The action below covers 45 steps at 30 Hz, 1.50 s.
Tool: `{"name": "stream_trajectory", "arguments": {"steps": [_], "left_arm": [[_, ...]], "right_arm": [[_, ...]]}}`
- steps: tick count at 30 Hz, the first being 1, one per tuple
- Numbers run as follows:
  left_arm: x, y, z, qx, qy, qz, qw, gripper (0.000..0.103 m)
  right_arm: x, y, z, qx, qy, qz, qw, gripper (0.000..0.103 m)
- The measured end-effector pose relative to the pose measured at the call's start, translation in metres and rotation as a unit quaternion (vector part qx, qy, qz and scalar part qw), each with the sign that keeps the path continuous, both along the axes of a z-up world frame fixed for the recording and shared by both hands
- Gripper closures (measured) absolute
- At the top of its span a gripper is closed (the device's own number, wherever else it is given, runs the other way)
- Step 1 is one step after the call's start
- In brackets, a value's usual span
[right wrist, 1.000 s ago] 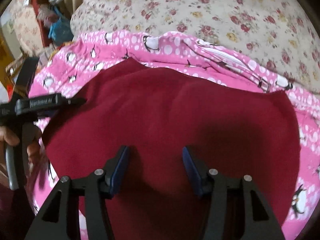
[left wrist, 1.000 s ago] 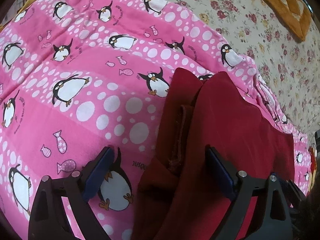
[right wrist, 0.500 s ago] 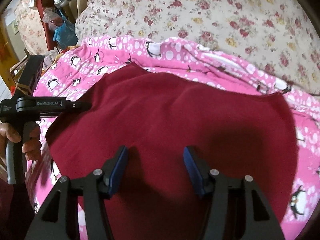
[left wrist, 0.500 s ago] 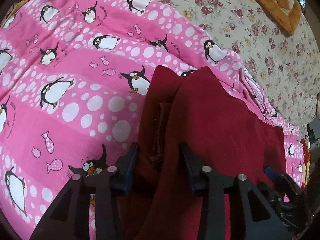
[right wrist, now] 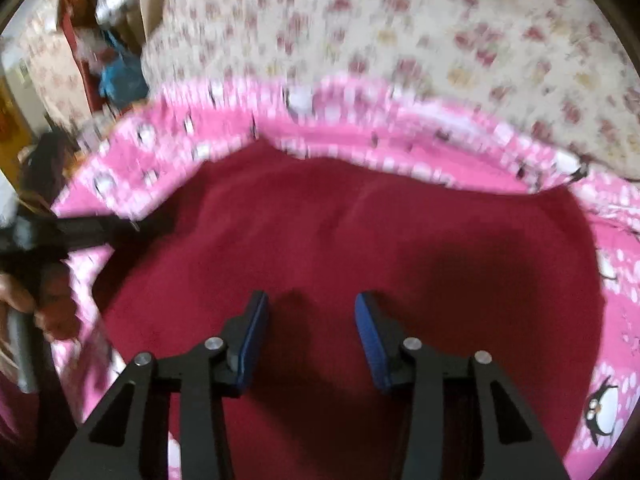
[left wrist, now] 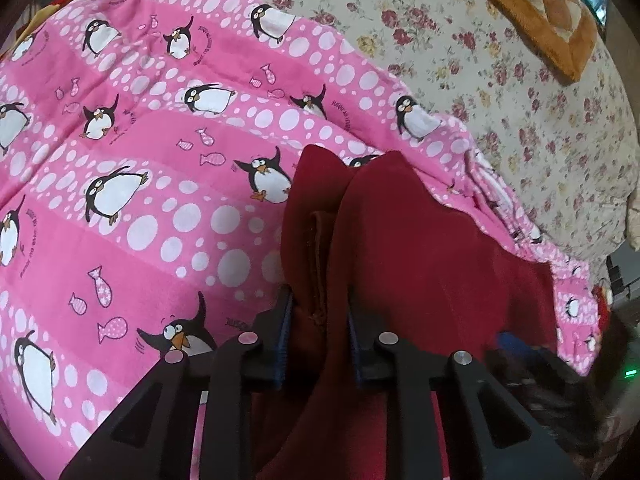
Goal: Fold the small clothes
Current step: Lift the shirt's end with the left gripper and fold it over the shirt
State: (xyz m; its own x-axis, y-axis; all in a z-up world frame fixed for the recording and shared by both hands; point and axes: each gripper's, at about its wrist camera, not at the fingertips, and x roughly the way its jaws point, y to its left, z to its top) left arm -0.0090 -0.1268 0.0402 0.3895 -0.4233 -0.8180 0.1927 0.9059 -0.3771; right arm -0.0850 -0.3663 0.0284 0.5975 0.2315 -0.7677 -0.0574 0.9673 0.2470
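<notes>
A dark red garment (left wrist: 420,260) lies spread on a pink penguin blanket (left wrist: 140,200). My left gripper (left wrist: 318,304) is shut on a bunched fold at the garment's left edge, and the cloth fills the gap between its pads. In the right wrist view the garment (right wrist: 360,232) is a broad flat sheet. My right gripper (right wrist: 310,312) hovers over its near part. Its jaws are closing, and only flat cloth lies under the gap between them. The left gripper (right wrist: 100,228) shows at the garment's left edge, held by a hand (right wrist: 48,308).
The blanket (right wrist: 360,120) lies on a floral bedcover (left wrist: 480,60) that runs behind and to the right. An orange quilted cushion (left wrist: 540,12) sits at the top right. Shelves with clutter (right wrist: 116,72) stand beyond the bed's left side.
The left jaws went from wide open to shut on the garment's folded edge. The right jaws have narrowed a little, and the right view has become blurred.
</notes>
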Motion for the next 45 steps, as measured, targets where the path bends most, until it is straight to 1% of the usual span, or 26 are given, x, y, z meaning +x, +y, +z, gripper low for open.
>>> {"name": "stream_trajectory", "arguments": {"steps": [2, 6, 7, 9, 10, 13, 17, 20, 21, 23, 25, 28, 30, 31, 33, 34, 36, 37, 38, 40, 41, 42, 44, 45], "left_arm": [[-0.004, 0.0, 0.007, -0.012, -0.004, 0.001, 0.9999, 0.103], [-0.016, -0.006, 0.031, -0.039, -0.023, -0.007, 0.999, 0.103], [-0.018, -0.007, 0.035, -0.048, -0.023, -0.01, 0.9985, 0.103], [-0.024, -0.013, 0.046, -0.078, -0.018, -0.024, 0.9965, 0.103], [-0.026, -0.017, 0.05, -0.084, -0.017, -0.029, 0.9959, 0.103], [-0.036, -0.036, 0.065, -0.083, -0.024, -0.052, 0.9949, 0.103], [-0.044, -0.062, 0.076, -0.107, -0.013, -0.083, 0.9908, 0.103], [-0.051, -0.086, 0.08, -0.101, -0.011, -0.104, 0.9894, 0.103], [-0.053, -0.095, 0.08, -0.098, -0.011, -0.112, 0.9888, 0.103], [-0.057, -0.107, 0.081, -0.095, -0.011, -0.121, 0.988, 0.103], [-0.06, -0.122, 0.078, -0.093, -0.007, -0.131, 0.9871, 0.103], [-0.064, -0.134, 0.072, -0.088, -0.001, -0.138, 0.9865, 0.103], [-0.067, -0.14, 0.067, -0.085, 0.004, -0.141, 0.9863, 0.103], [-0.069, -0.142, 0.066, -0.083, 0.005, -0.142, 0.9864, 0.103], [-0.071, -0.142, 0.065, -0.081, 0.005, -0.142, 0.9864, 0.103], [-0.072, -0.14, 0.067, -0.082, 0.004, -0.142, 0.9865, 0.103], [-0.071, -0.136, 0.07, -0.086, 0.004, -0.137, 0.9868, 0.103], [-0.071, -0.135, 0.071, -0.087, 0.004, -0.136, 0.9869, 0.103], [-0.071, -0.133, 0.073, -0.088, 0.002, -0.134, 0.987, 0.103], [-0.071, -0.133, 0.076, -0.088, 0.001, -0.134, 0.987, 0.103], [-0.071, -0.134, 0.077, -0.088, 0.0, -0.135, 0.9869, 0.103], [-0.072, -0.135, 0.078, -0.088, -0.001, -0.137, 0.9866, 0.103], [-0.074, -0.137, 0.081, -0.088, -0.003, -0.141, 0.9861, 0.103], [-0.075, -0.139, 0.082, -0.088, -0.004, -0.144, 0.9857, 0.103]], "right_arm": [[0.0, 0.0, -0.006, -0.003, -0.016, 0.0, 1.0, 0.055], [-0.001, -0.006, -0.009, 0.021, -0.021, -0.003, 1.0, 0.055], [-0.002, -0.007, -0.01, 0.025, -0.023, -0.002, 0.999, 0.055], [-0.003, -0.009, -0.011, 0.033, -0.025, -0.002, 0.999, 0.055], [-0.003, -0.011, -0.012, 0.041, -0.025, -0.002, 0.999, 0.055], [-0.002, -0.017, -0.011, 0.063, -0.025, -0.005, 0.998, 0.055], [-0.002, -0.024, -0.009, 0.094, -0.021, -0.016, 0.995, 0.055], [-0.006, -0.035, -0.004, 0.132, -0.016, -0.041, 0.99, 0.055], [-0.01, -0.04, -0.001, 0.149, -0.018, -0.05, 0.987, 0.055], [-0.022, -0.057, 0.005, 0.199, -0.028, -0.075, 0.977, 0.055], [-0.032, -0.072, 0.006, 0.243, -0.036, -0.088, 0.965, 0.055], [-0.041, -0.095, -0.004, 0.304, -0.027, -0.102, 0.947, 0.055], [-0.047, -0.107, -0.012, 0.344, -0.033, -0.112, 0.932, 0.056], [-0.049, -0.112, -0.018, 0.369, -0.037, -0.118, 0.921, 0.056], [-0.049, -0.119, -0.024, 0.397, -0.04, -0.128, 0.908, 0.058], [-0.048, -0.118, -0.026, 0.396, -0.037, -0.131, 0.908, 0.06], [-0.043, -0.11, -0.023, 0.364, -0.024, -0.127, 0.922, 0.062], [-0.041, -0.106, -0.021, 0.341, -0.019, -0.123, 0.932, 0.063], [-0.038, -0.096, -0.016, 0.3, -0.013, -0.116, 0.947, 0.063], [-0.033, -0.081, -0.009, 0.233, -0.005, -0.101, 0.967, 0.062], [-0.03, -0.07, -0.004, 0.188, -0.003, -0.088, 0.978, 0.062], [-0.028, -0.065, -0.001, 0.16, -0.002, -0.08, 0.984, 0.062], [-0.029, -0.058, 0.007, 0.104, -0.005, -0.076, 0.992, 0.062], [-0.033, -0.057, 0.011, 0.072, -0.012, -0.084, 0.994, 0.058]]}}
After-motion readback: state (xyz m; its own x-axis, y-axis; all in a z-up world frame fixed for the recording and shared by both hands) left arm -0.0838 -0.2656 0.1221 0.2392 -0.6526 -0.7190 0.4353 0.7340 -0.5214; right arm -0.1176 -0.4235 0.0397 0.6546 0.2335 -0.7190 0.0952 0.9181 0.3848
